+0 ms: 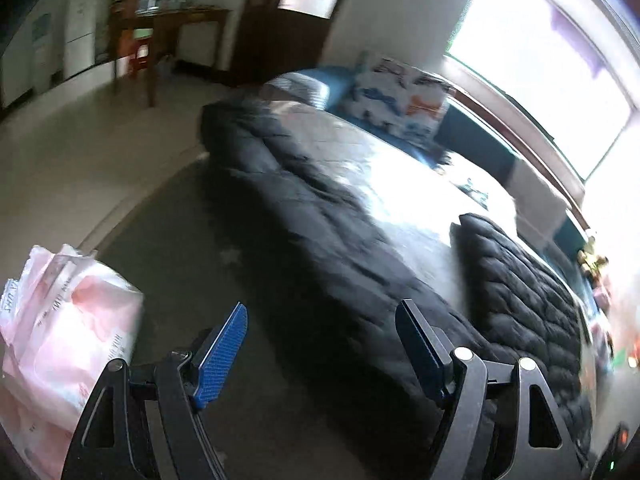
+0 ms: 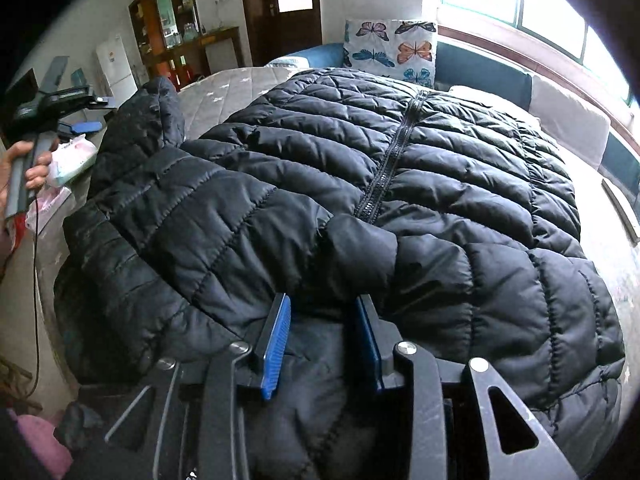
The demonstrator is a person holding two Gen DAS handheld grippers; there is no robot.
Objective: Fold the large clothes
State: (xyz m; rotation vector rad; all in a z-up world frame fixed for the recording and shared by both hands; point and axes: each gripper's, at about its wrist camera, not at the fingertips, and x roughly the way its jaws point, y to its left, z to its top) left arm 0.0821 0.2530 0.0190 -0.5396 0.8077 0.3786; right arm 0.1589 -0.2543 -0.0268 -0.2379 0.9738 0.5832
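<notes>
Right gripper (image 2: 320, 344): jaws part-way spread just above a fold of the black quilted puffer jacket (image 2: 360, 184); fabric lies between the blue pads (image 2: 276, 340), but the pads do not visibly press on it.
Jacket position: spread across the bed (image 2: 240, 84), zip (image 2: 394, 156) uppermost, one sleeve (image 2: 224, 216) folded in across the front with its cuff lying over the lower end of the zip.
Step in hand (judged): releasing or re-seating the near fold. Set the layer flat, clear both pads of the padding, then lift away without dragging the sleeve.
Left gripper (image 1: 320, 344): jaws spread wide, nothing between them; held off the side of the bed, well apart from the jacket.
Left gripper, next reach (judged): bring it to the free edge on its own side, so both halves fold evenly about the zip.
Bedside item: pink-printed plastic pack (image 1: 68, 320), just beside the left gripper; contents unreadable.
Far end: butterfly-print pillow (image 2: 390, 50) against the blue headboard cushion.
Hidden: the jacket hem nearest the right camera sits under the gripper body.
Cut off: the second sleeve cannot be located.
Hard to read: the left wrist view is blurred, and window glare washes out the mattress surface there.
</notes>
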